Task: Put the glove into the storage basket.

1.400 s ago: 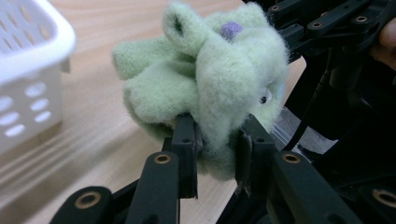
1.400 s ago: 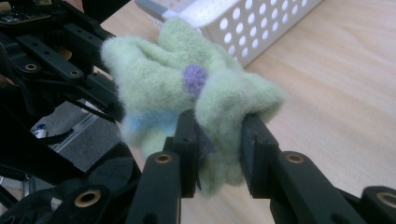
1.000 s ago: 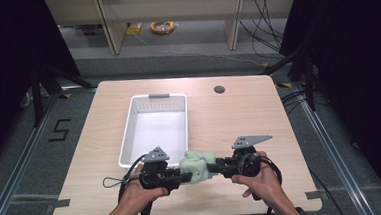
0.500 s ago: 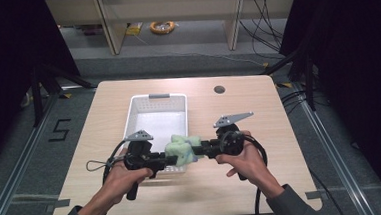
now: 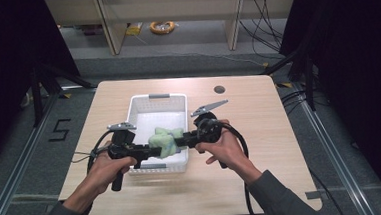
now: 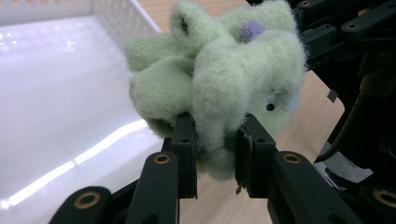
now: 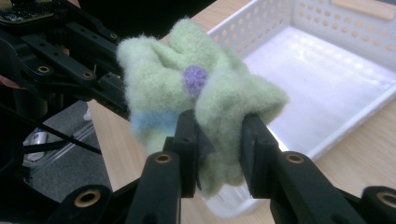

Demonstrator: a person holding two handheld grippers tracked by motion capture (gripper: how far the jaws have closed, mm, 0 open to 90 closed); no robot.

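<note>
A pale wood-grain table [image 5: 260, 133] with rounded corners is seen in the high view, set on a grey floor with dark curtains at both sides and light shelving behind. A white plastic basket [image 5: 156, 100], rectangular with perforated walls, stands on it. Above the basket's near end a crumpled light-green felt cloth [image 5: 163, 140] is held between the left gripper [image 5: 152, 152] and the right gripper [image 5: 181, 140], whose black jaws meet it from opposite sides. Each gripper is carried by a hand [image 5: 104, 168], and a grey three-cornered plate [image 5: 208, 108] is borne on top of the right one.

In the left gripper view, the cloth [image 6: 219, 79] is seen bunched into soft, fuzzy folds just beyond the jaw tips, a fold of it pinched between the two black pads. A small purple felt dot [image 6: 251, 30] lies on the far upper side. The smooth, glossy basket floor [image 6: 60, 107] lies to the left of the jaws, and the other gripper's black linkage [image 6: 345, 28] closes on the cloth from beyond.

In the right gripper view, a thick fold of the cloth [image 7: 187, 93] is clamped between the jaws; a pale blue patch [image 7: 149, 120] shows just left of them. The basket [image 7: 327, 70] lies beyond and to the right.
</note>
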